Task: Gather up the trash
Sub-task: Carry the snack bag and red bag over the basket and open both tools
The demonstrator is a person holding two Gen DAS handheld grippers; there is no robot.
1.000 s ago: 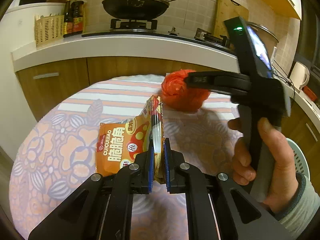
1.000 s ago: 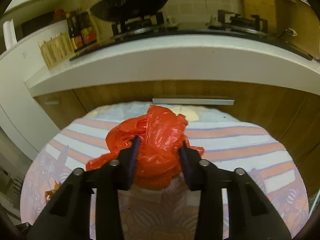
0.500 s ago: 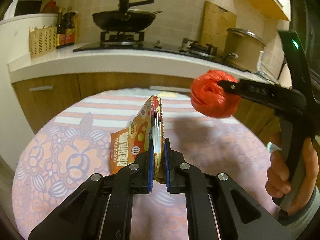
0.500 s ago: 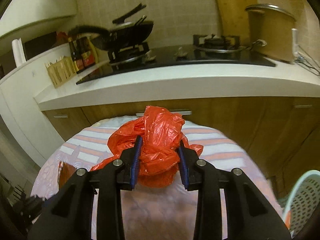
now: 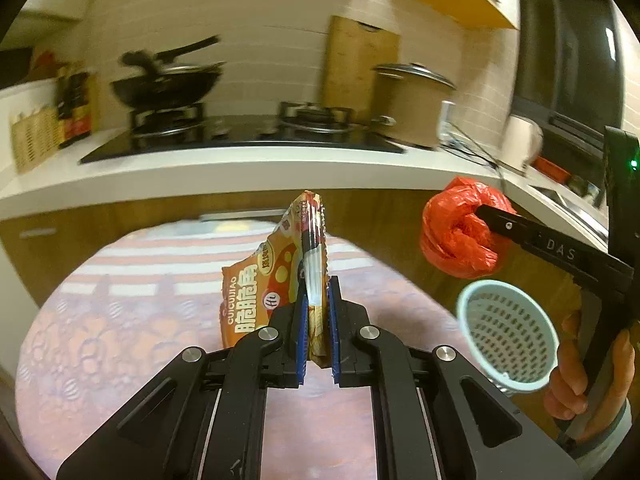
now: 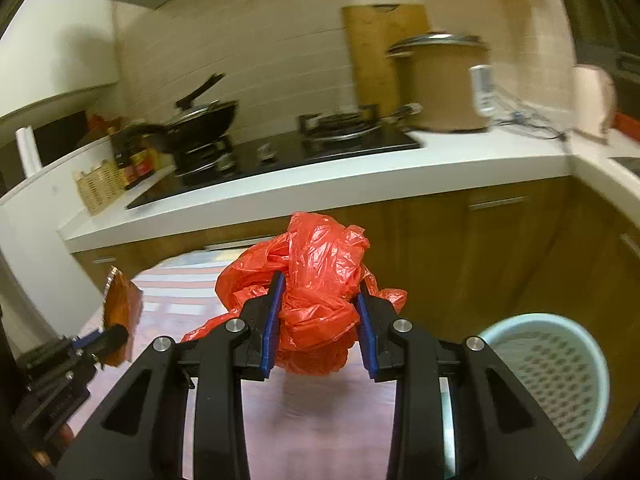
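Observation:
My left gripper [image 5: 316,316] is shut on an orange snack packet [image 5: 276,276] and holds it upright above the flowered table [image 5: 120,320]. My right gripper [image 6: 318,320] is shut on a crumpled red plastic bag [image 6: 316,280] and holds it in the air past the table's right edge. In the left wrist view the red bag [image 5: 460,228] hangs just above a pale blue perforated waste basket [image 5: 508,336]. The basket [image 6: 556,368] stands low to the right of the right gripper. The packet [image 6: 120,312] also shows at the left of the right wrist view.
A white kitchen counter [image 5: 240,168] with wooden cabinets [image 6: 500,248] runs behind the table. On it stand a hob with a black wok [image 5: 168,84], a lidded pot [image 5: 408,104], a cutting board [image 5: 360,64] and bottles [image 5: 74,108].
Both grippers have risen and swung right with their loads. The red bag has gone from over the table to above the blue basket, which has come into view.

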